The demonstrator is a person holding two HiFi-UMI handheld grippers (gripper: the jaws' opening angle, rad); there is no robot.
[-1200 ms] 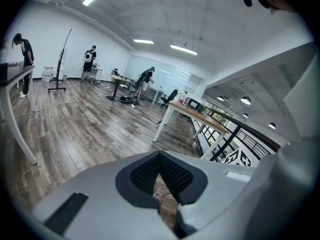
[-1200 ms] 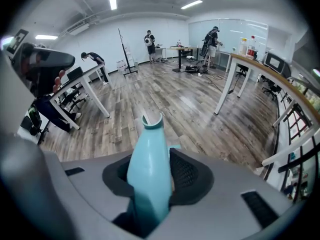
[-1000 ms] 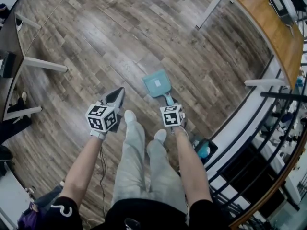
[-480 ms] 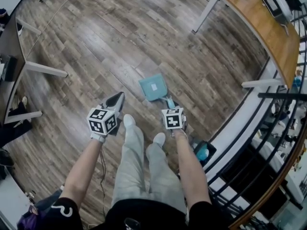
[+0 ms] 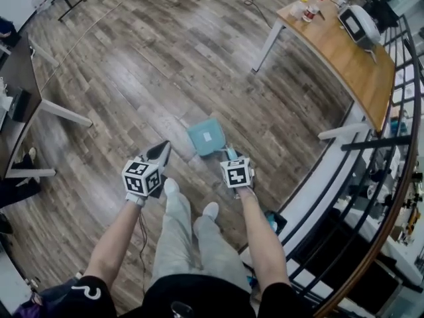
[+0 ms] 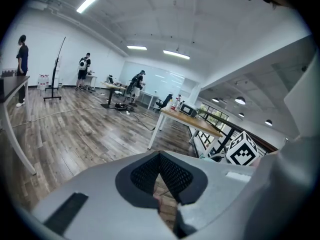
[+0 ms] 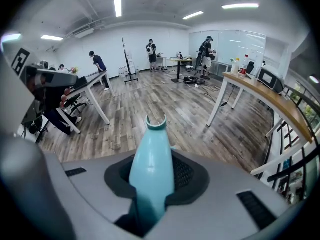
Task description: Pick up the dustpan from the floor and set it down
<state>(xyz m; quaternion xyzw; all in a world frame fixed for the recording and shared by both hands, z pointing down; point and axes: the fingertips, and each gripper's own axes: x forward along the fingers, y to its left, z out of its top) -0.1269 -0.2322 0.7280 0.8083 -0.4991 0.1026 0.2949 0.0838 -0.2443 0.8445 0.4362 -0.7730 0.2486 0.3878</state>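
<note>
The teal dustpan hangs tilted just in front of my feet, its pan pointing away from me. My right gripper is shut on its handle. In the right gripper view the teal handle runs up between the two jaws of the right gripper, and its hooked end sticks out past them. My left gripper is to the left of the pan, apart from it. In the left gripper view the left gripper has its tips touching and holds nothing.
A wooden desk with bottles and a white device stands at the back right. A black railing runs along the right side. A dark table on white legs is at the left. My shoes are under the grippers. Several people stand far off.
Both grippers have risen, and the dustpan has come up with the right one. The view has tipped up and shows more of the room.
</note>
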